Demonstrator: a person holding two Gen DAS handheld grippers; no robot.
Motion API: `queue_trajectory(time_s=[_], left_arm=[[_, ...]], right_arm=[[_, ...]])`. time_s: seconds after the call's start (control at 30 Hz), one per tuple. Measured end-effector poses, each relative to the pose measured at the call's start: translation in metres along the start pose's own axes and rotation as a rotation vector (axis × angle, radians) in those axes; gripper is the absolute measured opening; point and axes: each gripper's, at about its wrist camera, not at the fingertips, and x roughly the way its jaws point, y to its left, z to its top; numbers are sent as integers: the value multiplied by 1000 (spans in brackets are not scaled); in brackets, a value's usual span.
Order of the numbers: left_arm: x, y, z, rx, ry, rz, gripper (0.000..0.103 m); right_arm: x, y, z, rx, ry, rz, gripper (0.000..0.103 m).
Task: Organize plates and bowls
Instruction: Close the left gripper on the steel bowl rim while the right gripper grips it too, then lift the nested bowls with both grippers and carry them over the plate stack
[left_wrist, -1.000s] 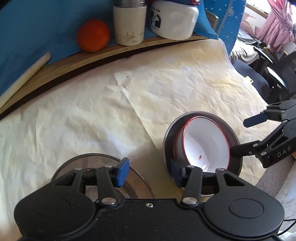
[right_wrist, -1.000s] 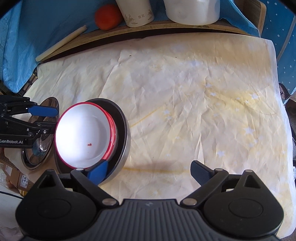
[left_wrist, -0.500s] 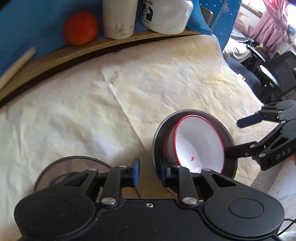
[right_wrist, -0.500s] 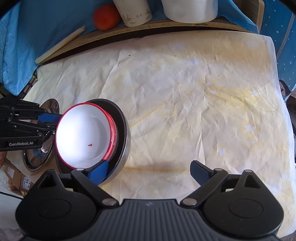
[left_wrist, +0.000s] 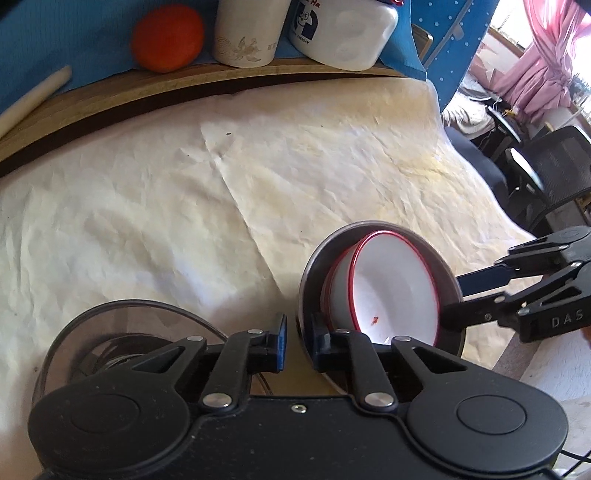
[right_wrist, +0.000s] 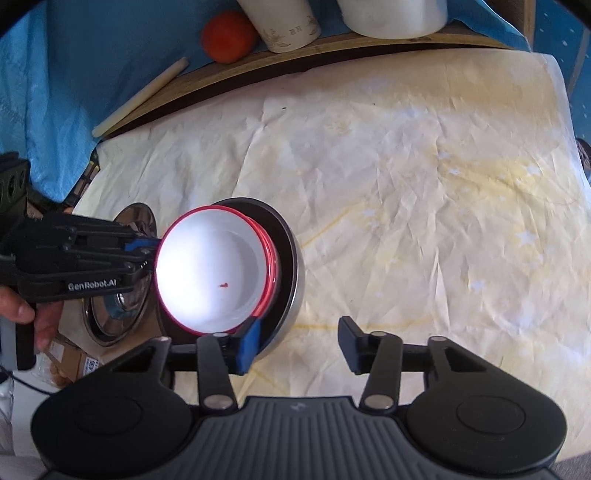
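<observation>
A table (right_wrist: 424, 206) covered by a creased cream cloth holds a dark metal bowl (left_wrist: 448, 275) near its left front edge. Inside it sits a white enamel bowl with a red rim (left_wrist: 391, 288), tipped so its opening leans to one side, with a small red speck on its inner surface. Just left of the metal bowl lies a round glass lid (left_wrist: 122, 332).

The left hand-held gripper (left_wrist: 297, 341) has just been closing; its jaws are now nearly together, pinching the near rim of the dark metal bowl between the pads. A person's hand (right_wrist: 33, 314) holds its handle.

The right hand-held gripper (right_wrist: 299, 345) has also just been closing and stands about half open. Its blue left pad lies inside the metal bowl, by the enamel bowl's red rim, while the black right pad stands clear over the cloth, outside the metal bowl, so it grips nothing.

At the table's far edge, a wooden board (right_wrist: 332, 44) carries an orange (left_wrist: 168, 37), a patterned white cup (left_wrist: 251, 33) and a white container (left_wrist: 343, 33)
</observation>
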Motion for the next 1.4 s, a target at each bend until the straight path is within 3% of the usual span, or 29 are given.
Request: queue_trajectory(time_s=[0.17, 0.4, 0.53, 0.77, 0.97, 1.4], left_arm=[[-1, -14, 0, 60, 9, 66, 18], [0, -12, -1, 59, -2, 57, 17], [8, -6, -3, 34, 20, -2, 15], [11, -6, -6, 14, 15, -19, 15], [11, -2, -8, -14, 2, -37, 15], [10, 0, -9, -73, 1, -42, 13]], right_arm=[[1, 19, 4, -51, 21, -112, 44], [4, 44, 8, -117, 54, -164, 19], [14, 34, 10, -56, 83, -126, 21], [22, 29, 7, -20, 98, -106, 21], [26, 12, 6, 70, 92, -30, 21], [24, 12, 3, 52, 82, -20, 21]])
